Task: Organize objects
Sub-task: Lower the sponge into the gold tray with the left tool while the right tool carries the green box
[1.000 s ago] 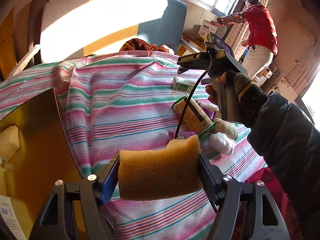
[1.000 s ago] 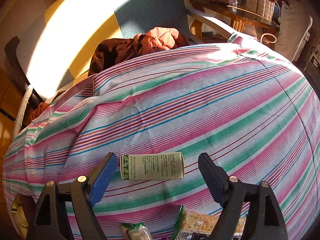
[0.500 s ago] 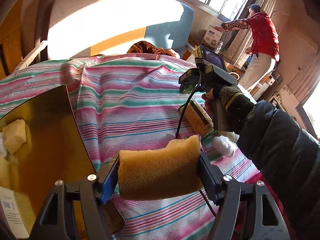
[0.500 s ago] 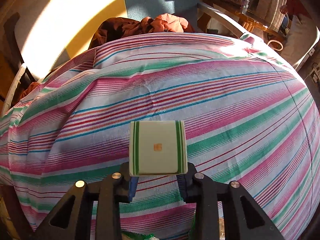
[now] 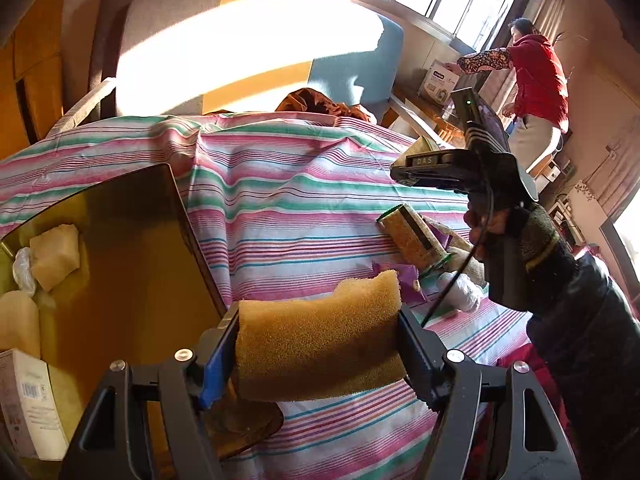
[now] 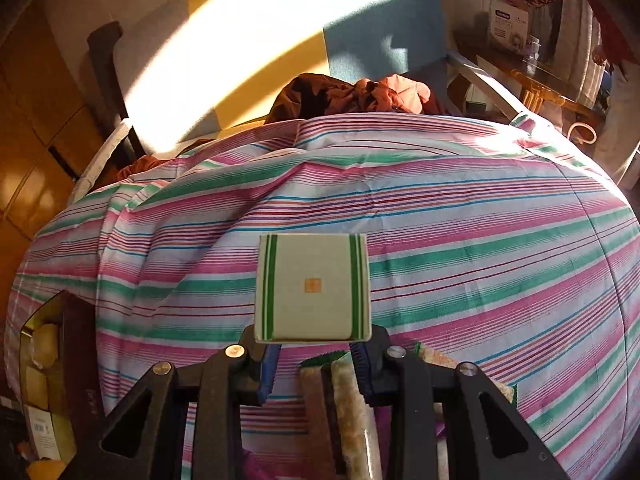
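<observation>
Yellow sponge (image 5: 320, 344): pinched crosswise in left gripper (image 5: 320, 350), just right of the amber bin (image 5: 132, 248); left hand nearer it. Green-striped carton (image 6: 313, 286): clamped endwise in right gripper (image 6: 314, 354), above striped cloth (image 6: 480, 248); bin lies far left.

sponge (image 5: 320, 344): its lower part is hidden behind the left gripper (image 5: 318, 354).
small box (image 6: 313, 287): only one end face shows; its bottom edge is covered by the right gripper (image 6: 314, 354).
tray (image 5: 120, 248): cut off by the left edge; its contents are only partly visible.
snack packets (image 6: 344, 408): mostly hidden behind the right gripper, print unreadable.
label (image 5: 28, 396): text too small to read.
</observation>
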Motion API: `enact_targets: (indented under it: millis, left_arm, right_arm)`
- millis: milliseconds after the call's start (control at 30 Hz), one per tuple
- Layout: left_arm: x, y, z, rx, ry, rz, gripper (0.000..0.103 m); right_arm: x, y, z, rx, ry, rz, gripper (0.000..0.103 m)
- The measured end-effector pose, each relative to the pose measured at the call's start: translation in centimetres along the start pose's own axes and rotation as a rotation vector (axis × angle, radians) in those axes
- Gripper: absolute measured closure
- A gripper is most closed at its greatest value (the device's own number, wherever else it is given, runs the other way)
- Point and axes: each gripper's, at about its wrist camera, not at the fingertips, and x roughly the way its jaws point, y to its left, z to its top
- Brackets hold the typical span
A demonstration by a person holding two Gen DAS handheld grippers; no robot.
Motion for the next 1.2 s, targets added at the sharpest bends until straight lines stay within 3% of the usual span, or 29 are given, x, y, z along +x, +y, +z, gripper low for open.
enact_targets:
  millis: [233,500,733,1200]
  left_arm:
    - [-3.1,3.0,-0.7,-0.053,-0.043,0.062,0.030]
    - [-6.2,11.6,-2.2,-0.223,-0.062,0.202,0.030]
    - [-4.8,17.5,-2.9,-0.322,-0.013,0.311,0.030]
    - [0.5,21.0,1.1,-0.269,0.059,0.466,0.028]
  right_arm:
    - [-2.8,5.6,-5.4,-0.150,-0.014,0.148,0.072]
    - [-1.4,9.1,-10.5,-0.287,0.053,0.207,0.072]
    - [-1.1,9.7,-11.1,-0.327,0.063,0.213,0.072]
    - [-0.6,10.6,-11.6,-0.364,0.087,0.221,0.072]
